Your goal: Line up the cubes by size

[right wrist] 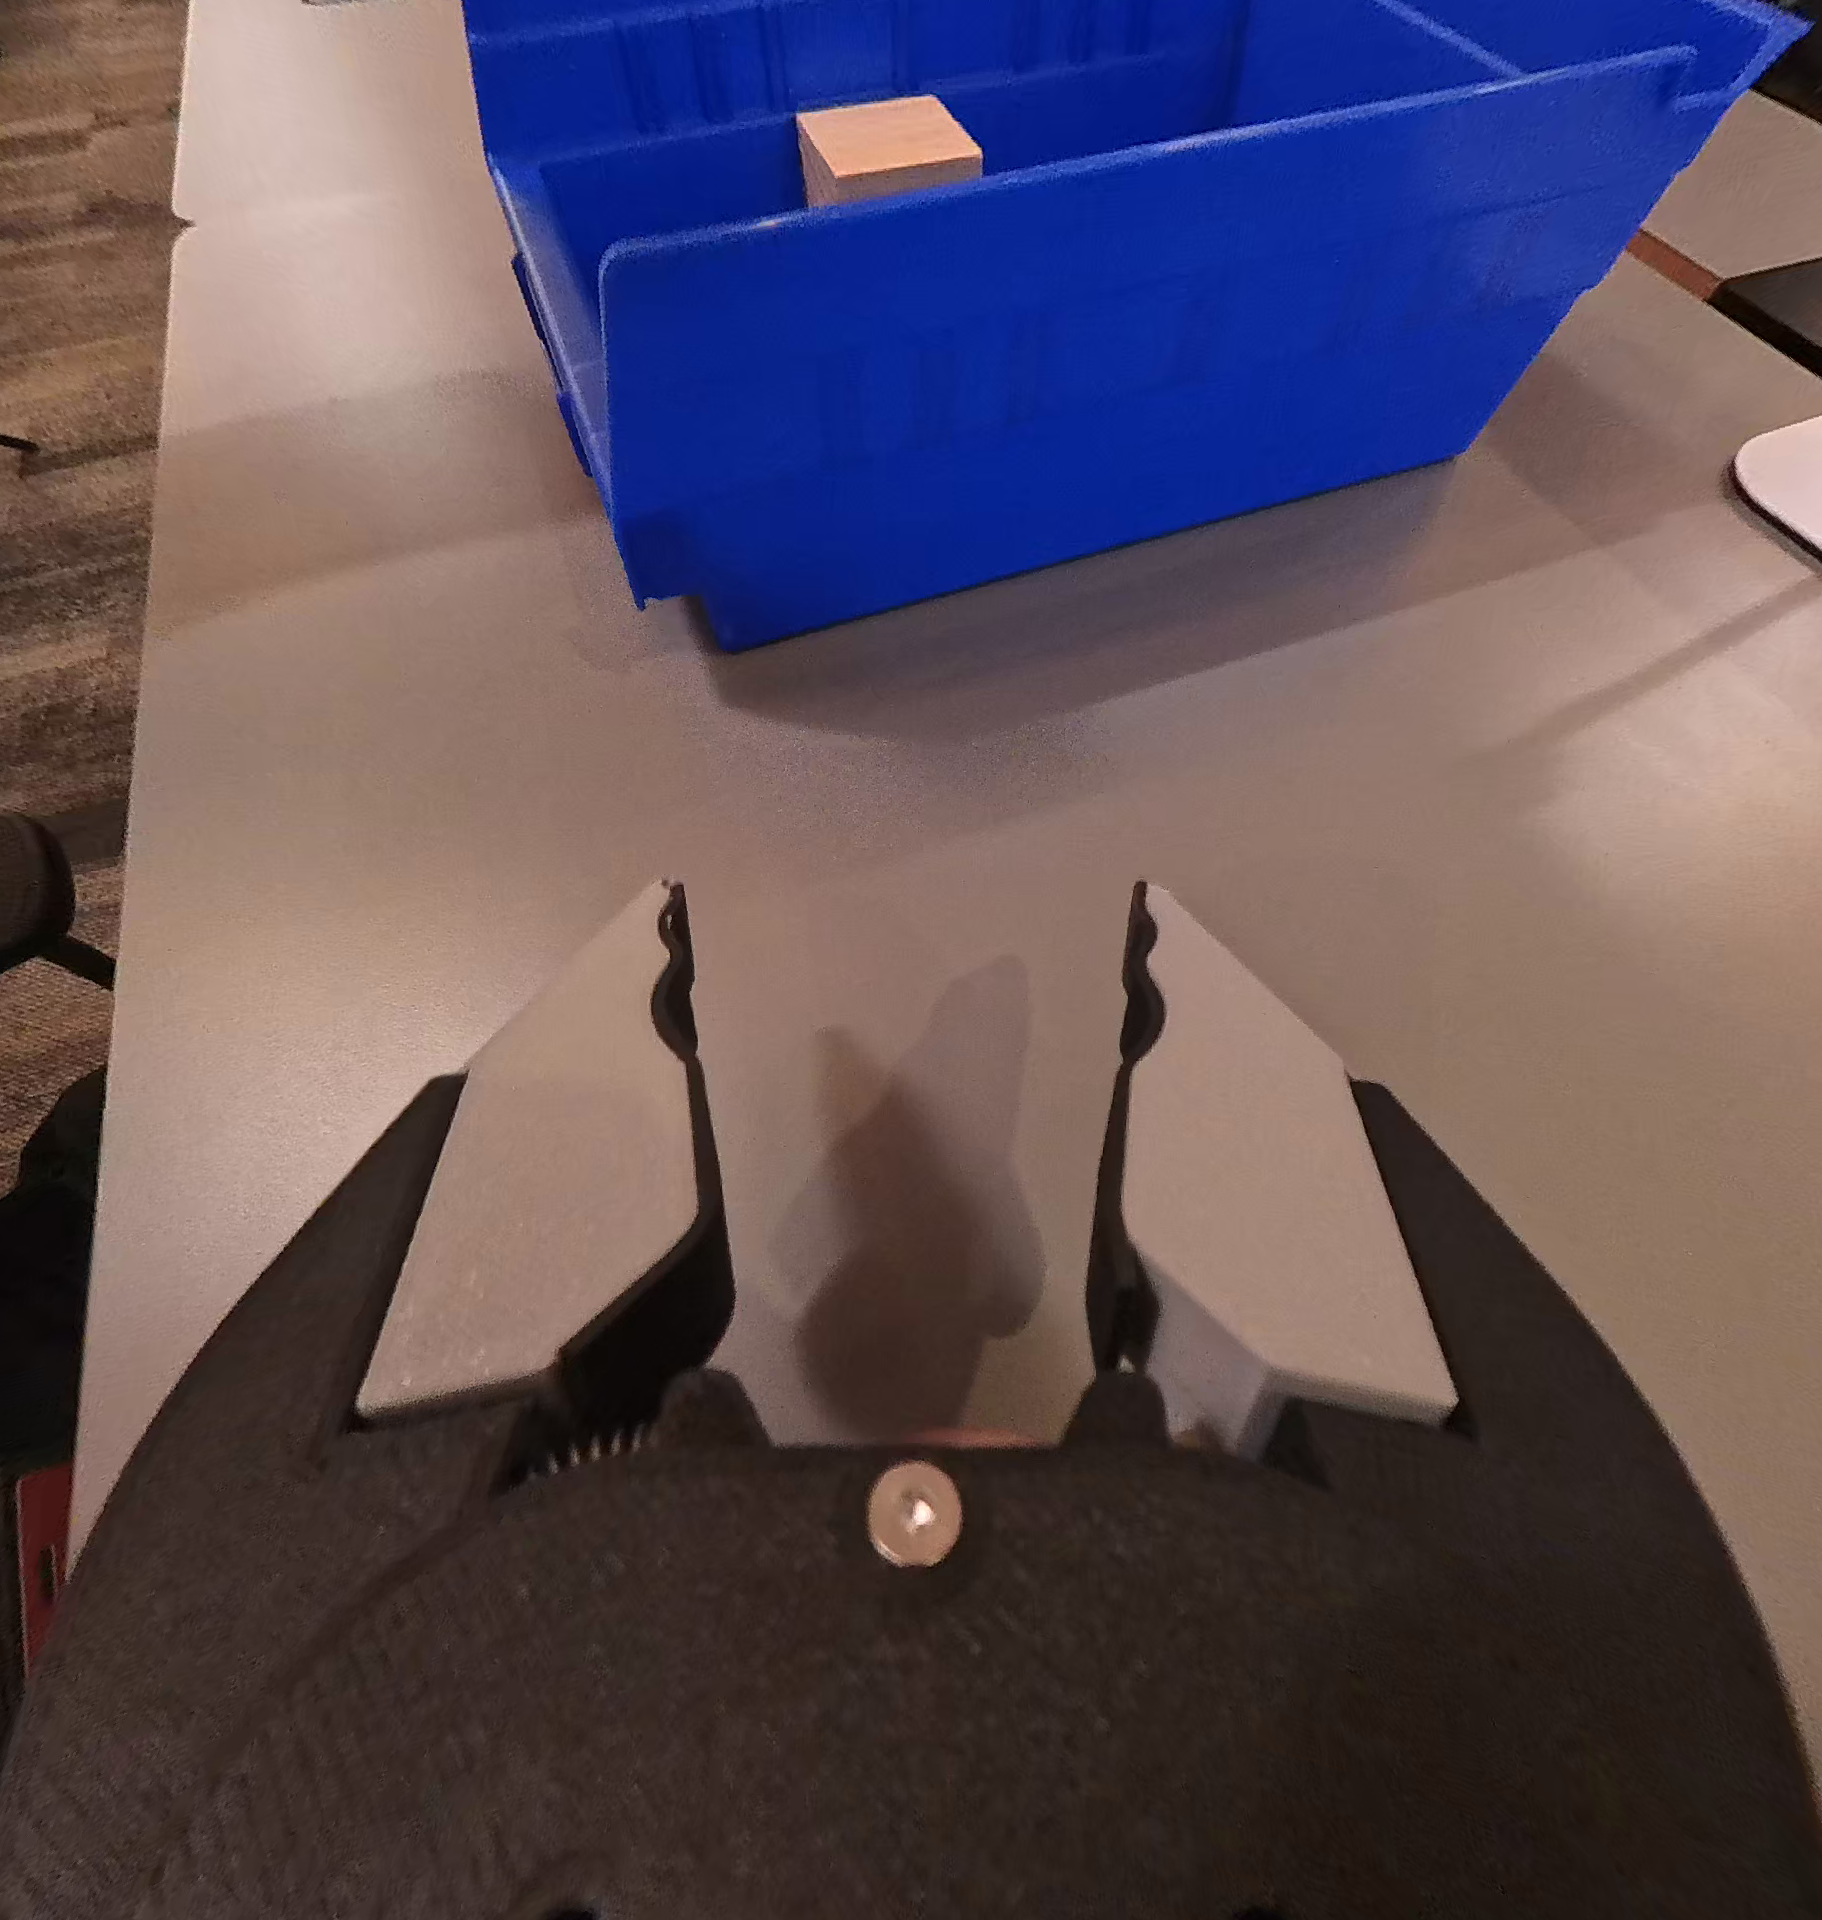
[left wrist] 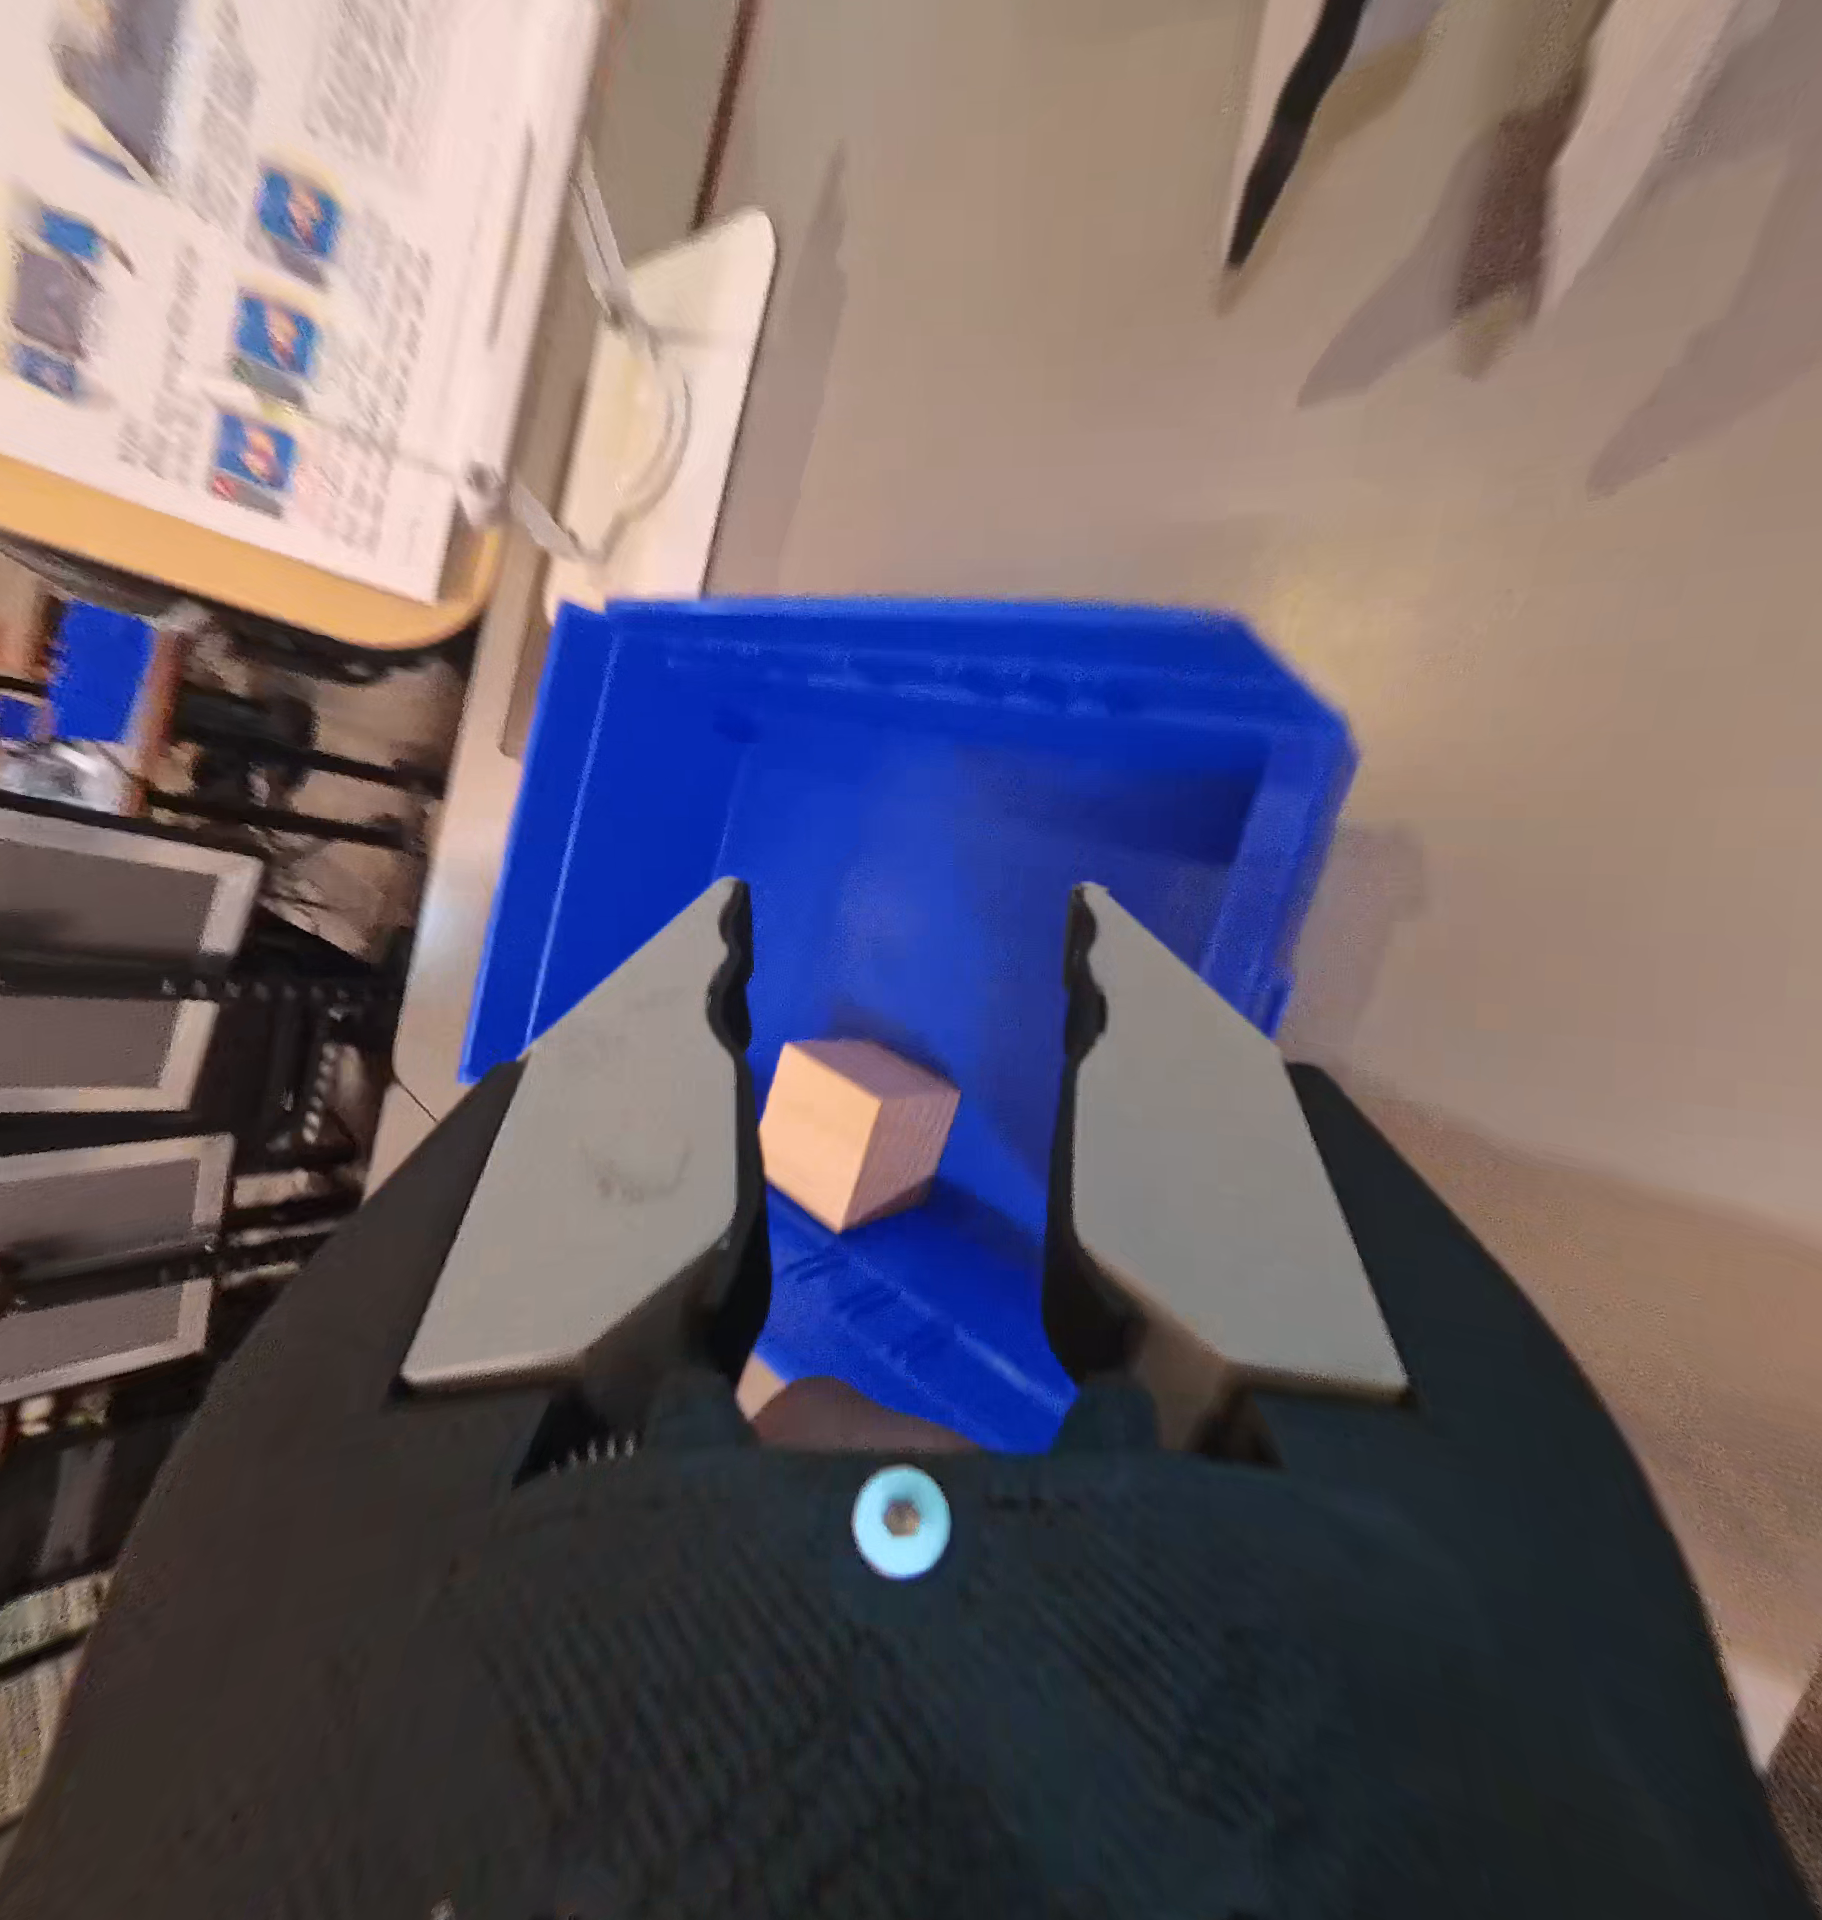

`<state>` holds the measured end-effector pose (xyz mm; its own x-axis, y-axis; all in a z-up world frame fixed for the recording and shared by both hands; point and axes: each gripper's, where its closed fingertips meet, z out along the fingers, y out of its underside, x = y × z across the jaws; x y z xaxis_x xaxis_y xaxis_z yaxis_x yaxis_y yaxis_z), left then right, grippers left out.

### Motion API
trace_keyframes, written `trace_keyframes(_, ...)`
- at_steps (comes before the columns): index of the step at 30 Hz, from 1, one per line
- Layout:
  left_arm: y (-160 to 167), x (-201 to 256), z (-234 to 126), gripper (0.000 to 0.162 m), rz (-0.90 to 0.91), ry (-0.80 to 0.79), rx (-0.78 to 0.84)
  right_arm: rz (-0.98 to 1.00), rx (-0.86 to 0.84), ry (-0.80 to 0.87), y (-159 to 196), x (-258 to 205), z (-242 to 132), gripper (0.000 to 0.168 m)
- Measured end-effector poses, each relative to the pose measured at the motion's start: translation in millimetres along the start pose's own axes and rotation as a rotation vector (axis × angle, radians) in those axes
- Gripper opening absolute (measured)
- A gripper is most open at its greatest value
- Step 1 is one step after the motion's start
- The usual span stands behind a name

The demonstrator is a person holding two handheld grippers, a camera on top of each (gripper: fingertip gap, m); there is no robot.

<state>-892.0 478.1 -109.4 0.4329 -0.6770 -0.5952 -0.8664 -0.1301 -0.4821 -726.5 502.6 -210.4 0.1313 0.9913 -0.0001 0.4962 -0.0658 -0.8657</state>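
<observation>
From the left wrist view, the left gripper [left wrist: 907, 935] hung parted and empty over the blue bin [left wrist: 1291, 790], a wooden cube [left wrist: 850, 1138] on the bin floor straight below the gap between its fingers, one corner turned toward it.

From the right wrist view, the right gripper [right wrist: 905, 904] gaped empty above the table [right wrist: 1302, 831], the bin well ahead; the left looked nearer.

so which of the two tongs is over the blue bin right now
The left tongs: open, they hang over the blue bin with a wooden cube between their fingers. The right tongs, also open, are over bare table, short of the bin.
</observation>
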Motion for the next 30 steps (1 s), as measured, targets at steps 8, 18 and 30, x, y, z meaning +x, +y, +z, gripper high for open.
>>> trace_keyframes(8,91,-29,52,0.066,0.055,0.201,-0.444,0.008,-0.011,-0.043,2,-8,2,0.081)
trace_keyframes(18,147,-11,92,0.077,0.153,0.38,-0.703,0.025,-0.034,-0.113,6,-23,4,0.08)
trace_keyframes(30,127,-24,94,0.065,0.172,0.261,-0.564,0.06,0.0,-0.129,0,-18,-2,0.076)
